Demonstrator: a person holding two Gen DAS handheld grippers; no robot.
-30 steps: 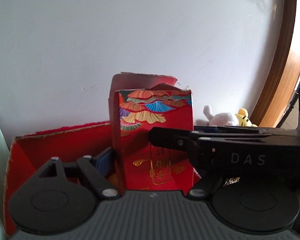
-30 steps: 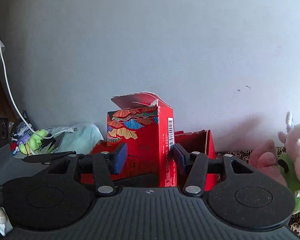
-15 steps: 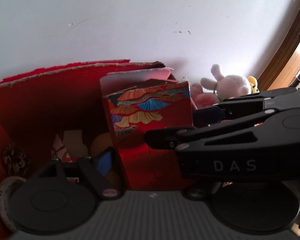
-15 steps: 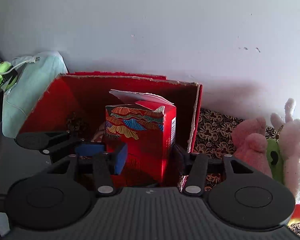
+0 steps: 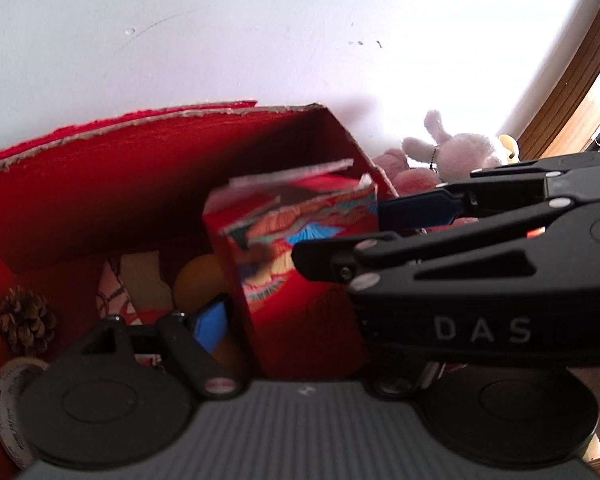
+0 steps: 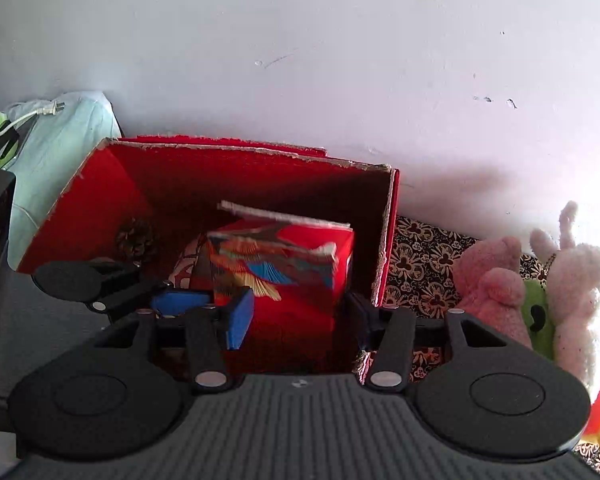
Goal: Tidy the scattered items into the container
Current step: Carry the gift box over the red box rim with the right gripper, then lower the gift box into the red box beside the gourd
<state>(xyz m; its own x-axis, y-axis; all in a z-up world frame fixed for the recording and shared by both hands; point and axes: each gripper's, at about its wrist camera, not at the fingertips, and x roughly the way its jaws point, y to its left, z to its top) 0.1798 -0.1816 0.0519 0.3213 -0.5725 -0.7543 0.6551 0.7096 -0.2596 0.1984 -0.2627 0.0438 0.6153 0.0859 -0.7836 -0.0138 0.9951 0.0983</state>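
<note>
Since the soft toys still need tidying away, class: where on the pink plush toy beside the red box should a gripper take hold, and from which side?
Pinch the pink plush toy across its rounded upper lobe, probably coming from above and the red box side. Its other flank is pressed against the green toy and white rabbit, leaving no finger room there.

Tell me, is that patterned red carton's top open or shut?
Open. The small red carton has its top flap lifted up and standing clear of its torn rim, as it sits inside the big red box.
</note>
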